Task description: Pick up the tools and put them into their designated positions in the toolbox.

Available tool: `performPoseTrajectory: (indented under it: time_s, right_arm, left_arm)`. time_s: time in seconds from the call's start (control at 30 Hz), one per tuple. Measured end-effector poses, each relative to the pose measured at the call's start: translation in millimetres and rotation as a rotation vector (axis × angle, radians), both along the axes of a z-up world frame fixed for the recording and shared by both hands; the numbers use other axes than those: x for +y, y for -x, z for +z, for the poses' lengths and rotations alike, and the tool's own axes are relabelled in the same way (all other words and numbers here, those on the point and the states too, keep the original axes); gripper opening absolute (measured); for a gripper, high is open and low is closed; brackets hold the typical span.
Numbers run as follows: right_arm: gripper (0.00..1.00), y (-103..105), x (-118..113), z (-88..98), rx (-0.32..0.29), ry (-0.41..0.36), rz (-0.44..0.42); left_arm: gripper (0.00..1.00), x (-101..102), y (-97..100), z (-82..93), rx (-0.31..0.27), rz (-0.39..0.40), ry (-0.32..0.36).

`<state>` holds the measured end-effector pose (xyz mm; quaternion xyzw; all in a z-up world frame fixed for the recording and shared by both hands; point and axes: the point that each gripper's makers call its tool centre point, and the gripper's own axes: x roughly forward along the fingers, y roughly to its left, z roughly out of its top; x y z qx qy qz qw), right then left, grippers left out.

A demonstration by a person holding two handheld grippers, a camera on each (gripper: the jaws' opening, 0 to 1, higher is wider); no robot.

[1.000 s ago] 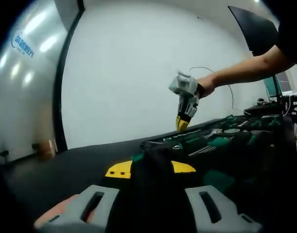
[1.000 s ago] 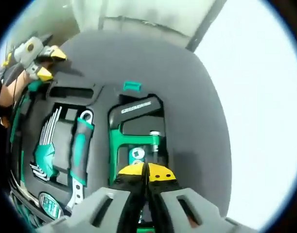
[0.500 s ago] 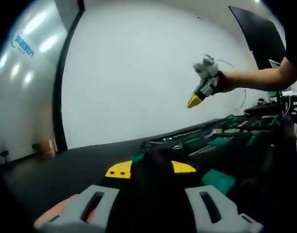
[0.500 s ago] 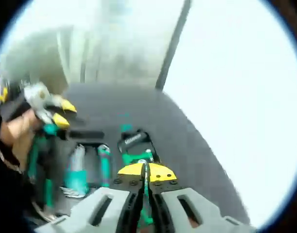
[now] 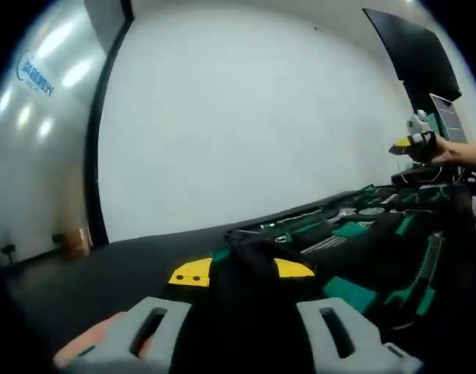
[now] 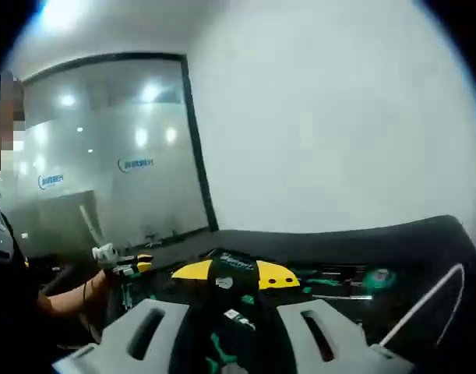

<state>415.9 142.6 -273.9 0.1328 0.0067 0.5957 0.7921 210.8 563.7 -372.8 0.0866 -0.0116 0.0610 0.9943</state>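
Note:
The black toolbox [image 5: 378,257] lies open on the dark table, and green-handled tools [image 5: 350,228] sit in its moulded slots. My left gripper [image 5: 241,270] rests low at the box's near corner, jaws apart, with the dark corner showing between the yellow tips. My right gripper [image 5: 415,142] hangs in the air over the far end of the box, held by a hand. In the right gripper view, the right gripper [image 6: 235,273] has its jaws parted with a black labelled part showing between them; whether it is gripped I cannot tell. The toolbox tray [image 6: 331,300] lies beyond, with the left gripper [image 6: 121,263] at its left.
A frosted glass wall with a logo [image 5: 35,70] stands left, a white wall behind. A black monitor [image 5: 413,47] and a small screen [image 5: 448,117] sit at the far right. A person's arm [image 6: 58,300] reaches in from the left.
My right gripper has swung away from above the toolbox to the far right, tilted up to level, and its yellow tips have parted. The left gripper has not moved.

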Motion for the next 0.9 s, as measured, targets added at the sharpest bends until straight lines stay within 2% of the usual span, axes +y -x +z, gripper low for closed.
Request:
performPoseTrajectory:
  time_s: [0.1, 0.17, 0.2, 0.23, 0.3, 0.37, 0.43, 0.47, 0.57, 0.7, 0.73, 0.77, 0.8, 0.83, 0.87, 0.9]
  right_arm:
    - [0.17, 6, -49, 4.6, -0.089, -0.062, -0.11]
    - [0.16, 6, -71, -0.6, -0.092, -0.077, -0.19]
    - [0.16, 3, -81, -0.8, -0.147, -0.076, -0.252]
    - [0.16, 6, -84, -3.7, -0.202, -0.04, -0.273]
    - [0.18, 6, -85, -12.1, -0.265, 0.02, -0.316]
    - [0.34, 12, -78, -13.9, -0.266, 0.011, -0.312]
    - [0.48, 14, -74, -11.4, -0.303, 0.002, -0.311]
    - [0.52, 14, -72, -10.2, -0.314, -0.002, -0.316]
    - [0.59, 2, -73, -11.1, -0.314, -0.026, -0.342]
    - [0.57, -14, -72, -36.1, -0.212, -0.077, -0.409]
    - [0.56, -15, -66, -49.7, -0.158, 0.031, -0.376]
    - [0.56, -10, -63, -43.9, -0.179, 0.054, -0.343]
    - [0.56, -11, -69, -23.9, -0.23, -0.106, -0.4]
    - [0.55, -13, -69, -23.4, -0.26, -0.11, -0.393]
    - [0.54, -18, -65, -43.6, -0.161, 0.001, -0.364]
    - [0.54, -20, -65, -45.6, -0.15, -0.005, -0.364]
  left_arm:
    - [0.26, 0, -0.5, -0.7, 0.004, 0.0, 0.012]
    - [0.26, -4, -0.3, 0.5, 0.001, -0.006, 0.018]
    - [0.26, -6, 0.1, 1.0, 0.0, -0.009, 0.022]
    - [0.26, -7, 0.3, 1.5, -0.001, -0.011, 0.025]
    - [0.26, -12, 1.2, 3.0, -0.002, -0.015, 0.031]
    - [0.26, -13, 1.8, 3.6, -0.002, -0.016, 0.039]
    - [0.26, -14, 2.7, 4.1, 0.0, -0.014, 0.05]
    - [0.26, -14, 3.4, 5.4, -0.006, -0.011, 0.059]
    - [0.26, -15, 5.9, 10.2, -0.028, -0.011, 0.092]
    - [0.26, -11, 9.1, 14.3, -0.055, -0.006, 0.143]
    - [0.26, -11, 9.2, 14.2, -0.056, -0.005, 0.149]
    - [0.26, -11, 9.5, 14.0, -0.058, -0.003, 0.154]
    - [0.26, -10, 9.4, 13.6, -0.057, -0.001, 0.158]
    - [0.26, -9, 9.3, 13.4, -0.057, 0.0, 0.164]
    - [0.26, -10, 9.7, 13.6, -0.058, 0.001, 0.163]
    - [0.26, -10, 9.6, 14.0, -0.06, 0.001, 0.161]
